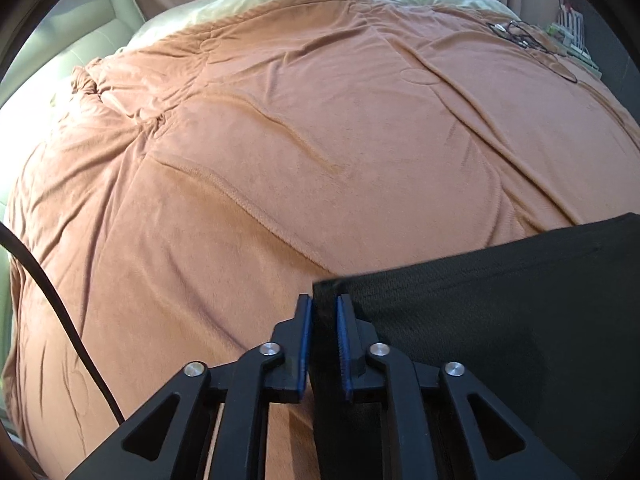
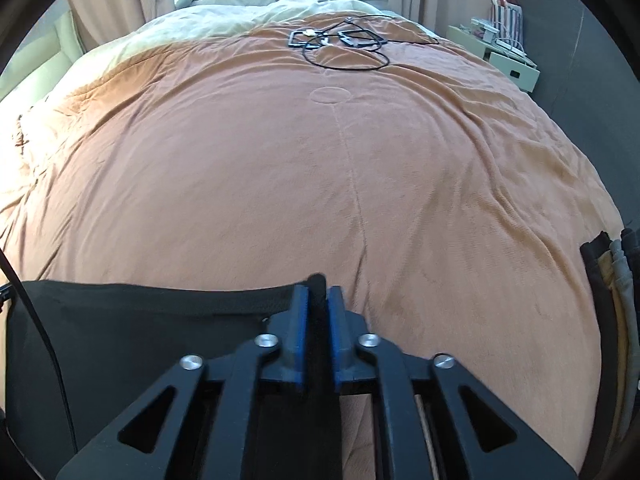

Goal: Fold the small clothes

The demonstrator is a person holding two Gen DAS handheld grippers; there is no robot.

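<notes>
Black garment [image 1: 500,300]: pinched at both top corners, held up over the orange blanket [image 2: 320,180].
Left gripper [image 1: 324,340]: clamped on one corner.
Right gripper [image 2: 318,336]: clamped on the other.
Progress: judged early; no fold is seen.
Stack at 3 o'clock [image 2: 612,272]: apparently already folded.

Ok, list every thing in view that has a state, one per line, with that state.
left hand-held gripper: shut on the black garment's corner.
right hand-held gripper: shut on the black garment's other corner.
black garment: held taut between both grippers.
orange blanket: spread over the bed, lightly wrinkled.
cables: loosely tangled at the far end.
</notes>
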